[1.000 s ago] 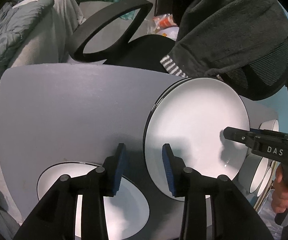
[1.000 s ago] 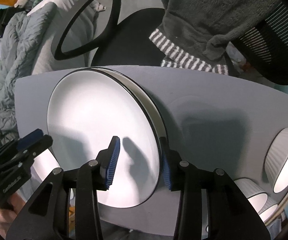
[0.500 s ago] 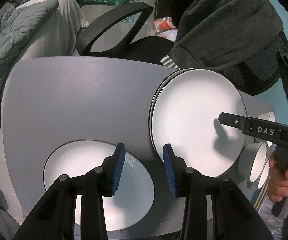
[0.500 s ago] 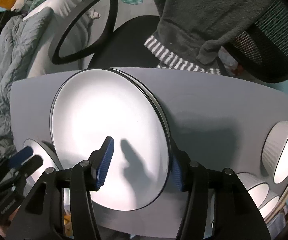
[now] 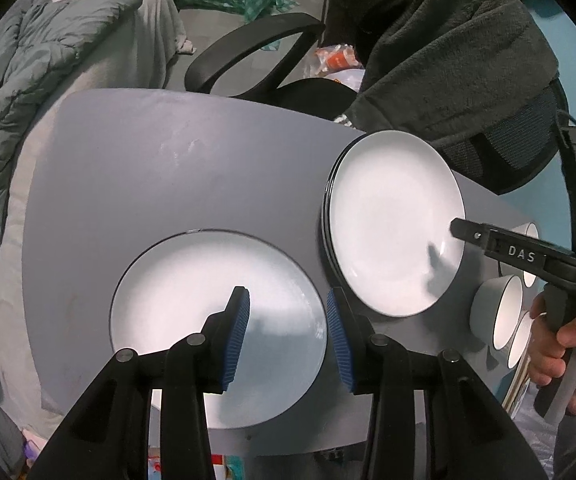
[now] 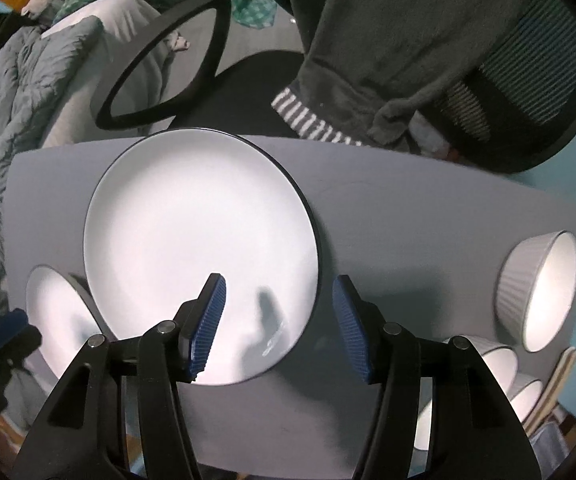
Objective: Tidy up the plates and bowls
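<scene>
From the left wrist we see our left gripper (image 5: 288,334) spread wide and empty above a single round white black-rimmed plate (image 5: 192,312) on the grey table (image 5: 136,160). From the right wrist, our right gripper (image 6: 278,330) gapes empty over the near edge of the stacked white plates (image 6: 192,236), with ribbed white bowls (image 6: 536,292) well apart to the right.

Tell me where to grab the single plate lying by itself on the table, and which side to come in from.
Pinch the single plate at its thin raised rim on the near edge, coming in low with the left gripper, one finger above and one below. It lies flat on the table, so only the rim offers a hold; the far side nears the plate stack.
</scene>
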Motion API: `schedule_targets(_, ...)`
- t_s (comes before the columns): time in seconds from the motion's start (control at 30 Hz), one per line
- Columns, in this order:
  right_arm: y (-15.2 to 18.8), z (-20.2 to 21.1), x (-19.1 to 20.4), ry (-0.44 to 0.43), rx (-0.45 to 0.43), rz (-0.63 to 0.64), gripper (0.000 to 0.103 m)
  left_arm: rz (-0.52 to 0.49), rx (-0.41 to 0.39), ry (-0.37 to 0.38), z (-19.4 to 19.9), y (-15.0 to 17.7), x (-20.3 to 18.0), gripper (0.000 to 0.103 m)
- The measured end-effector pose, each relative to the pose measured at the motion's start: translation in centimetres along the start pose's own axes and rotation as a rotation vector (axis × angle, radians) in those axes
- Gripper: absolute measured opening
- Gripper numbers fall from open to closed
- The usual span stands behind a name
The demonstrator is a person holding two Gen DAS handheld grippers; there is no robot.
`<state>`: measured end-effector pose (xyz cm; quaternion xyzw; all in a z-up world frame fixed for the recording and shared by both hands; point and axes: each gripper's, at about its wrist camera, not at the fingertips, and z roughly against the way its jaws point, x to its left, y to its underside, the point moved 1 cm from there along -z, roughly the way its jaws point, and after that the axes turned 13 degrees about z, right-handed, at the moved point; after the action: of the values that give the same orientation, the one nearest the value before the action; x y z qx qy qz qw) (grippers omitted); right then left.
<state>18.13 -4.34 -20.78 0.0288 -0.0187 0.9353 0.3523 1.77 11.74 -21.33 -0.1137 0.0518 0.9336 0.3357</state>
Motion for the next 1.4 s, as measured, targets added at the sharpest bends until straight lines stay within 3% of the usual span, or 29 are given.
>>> schedule_targets(0.07,0.4,1.2,0.7,0.03,-0.024,0.038,0.056,-0.011,-0.009,-0.003,0.5,0.3,0.3,0.042)
schedule_targets(0.17,0.8,2.9,1.8,0.067,-0.058,0.086,0.057,-0.029,-0.027,-0.004,1.5,0.9,0.7,0.051)
schedule_targets(0.53,2.2,7.7,5.9,0.1,-0.134,0.219,0.061,-0.047,-0.081,0.015,4.9,3.3,3.2,0.057)
schedule_targets(1.13,3.7,8.3,11.4,0.094,-0.121,0.331,0.062,0.05,-0.105,0.047,6.9,5.0,10.1,0.06)
schedule_targets(1.4,4.3,7.0,12.4,0.055,-0.091,0.315,0.063,-0.01,-0.101,0.021,5.8,5.0,11.1,0.06)
